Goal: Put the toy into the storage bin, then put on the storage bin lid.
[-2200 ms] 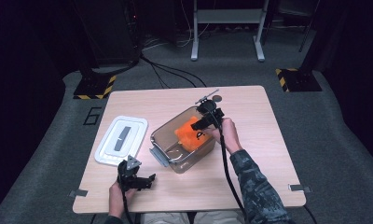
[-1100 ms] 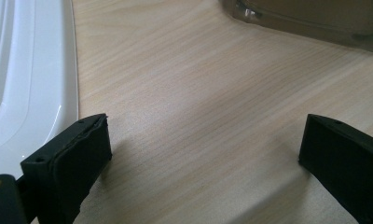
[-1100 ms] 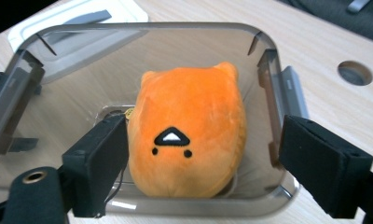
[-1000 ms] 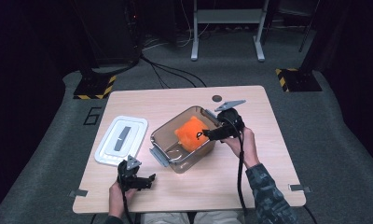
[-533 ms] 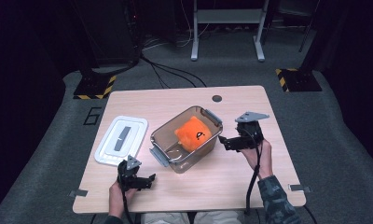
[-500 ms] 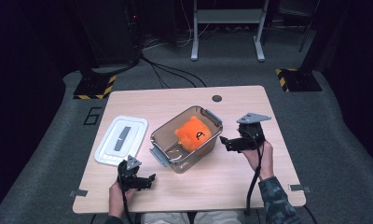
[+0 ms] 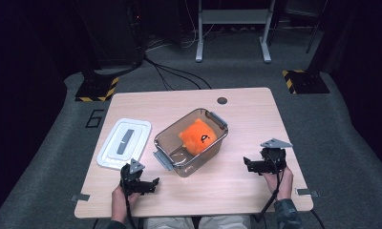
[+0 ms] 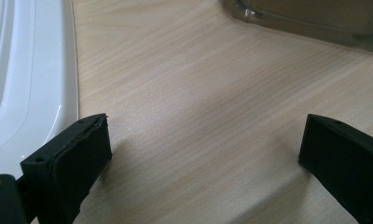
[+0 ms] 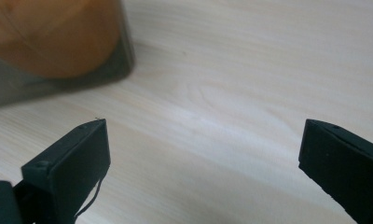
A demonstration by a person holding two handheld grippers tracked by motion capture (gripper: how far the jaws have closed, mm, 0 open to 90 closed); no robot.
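An orange plush toy (image 7: 199, 137) lies inside a clear plastic box (image 7: 173, 143) in the middle of the wooden table (image 7: 246, 114). The box's white lid (image 7: 124, 142) lies flat to its left. My left gripper (image 7: 152, 182) rests near the front edge, below the lid, open with bare wood between its jaws (image 8: 203, 154). My right gripper (image 7: 246, 164) sits at the front right of the table, well clear of the box, open and holding nothing (image 9: 203, 158). The box corner (image 9: 58, 56) with orange behind it appears at the upper left of the right gripper view.
A small dark round hole (image 7: 222, 100) marks the table's far edge. The lid's rim (image 8: 31, 84) lies just left of my left jaw. Dark floor with cables and stand legs surrounds the table.
My right gripper has let go of the orange toy, left it in the box, and drawn back right and toward the front edge. The left gripper has stayed put.
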